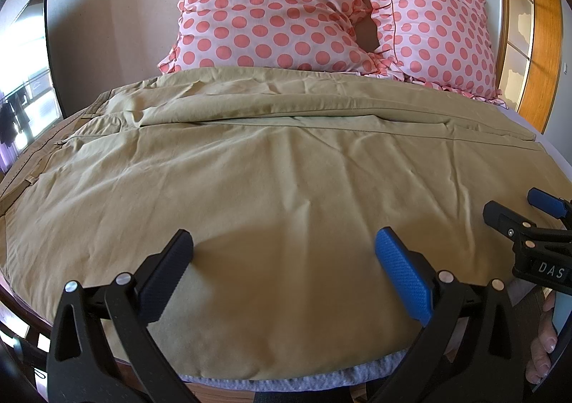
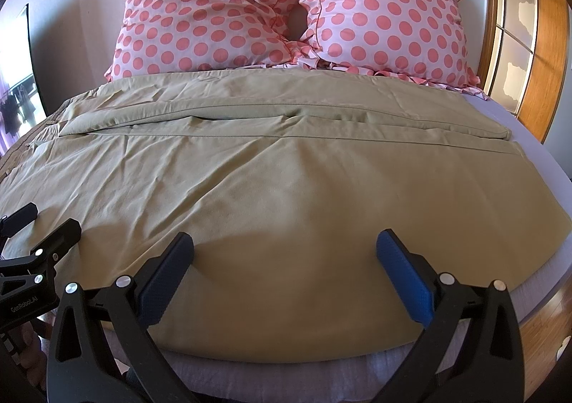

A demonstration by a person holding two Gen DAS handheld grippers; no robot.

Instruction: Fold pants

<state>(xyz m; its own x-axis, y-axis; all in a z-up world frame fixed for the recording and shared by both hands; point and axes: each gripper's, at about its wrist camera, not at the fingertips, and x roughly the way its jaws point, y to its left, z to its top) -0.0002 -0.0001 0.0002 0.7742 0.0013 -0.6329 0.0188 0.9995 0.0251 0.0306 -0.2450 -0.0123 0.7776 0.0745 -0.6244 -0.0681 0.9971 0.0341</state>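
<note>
Khaki pants [image 1: 271,160] lie spread flat across the bed, waistband at the left [image 1: 21,170], legs running right; they also fill the right wrist view [image 2: 286,181]. The far leg lies along the pillows, the near leg toward me, with a seam line between them [image 2: 286,136]. My left gripper [image 1: 284,252] is open and empty just above the near leg's front edge. My right gripper [image 2: 285,254] is open and empty, over the same leg further right. Each gripper shows in the other's view, the right one [image 1: 514,210] and the left one [image 2: 43,220], both with jaws apart.
Two pink polka-dot pillows [image 1: 271,6] [image 2: 389,9] stand at the head of the bed. A lavender sheet [image 2: 529,138] shows at the right, a grey mattress edge [image 1: 286,381] in front. Wooden frame and window [image 2: 514,34] at right; window [image 1: 25,74] at left.
</note>
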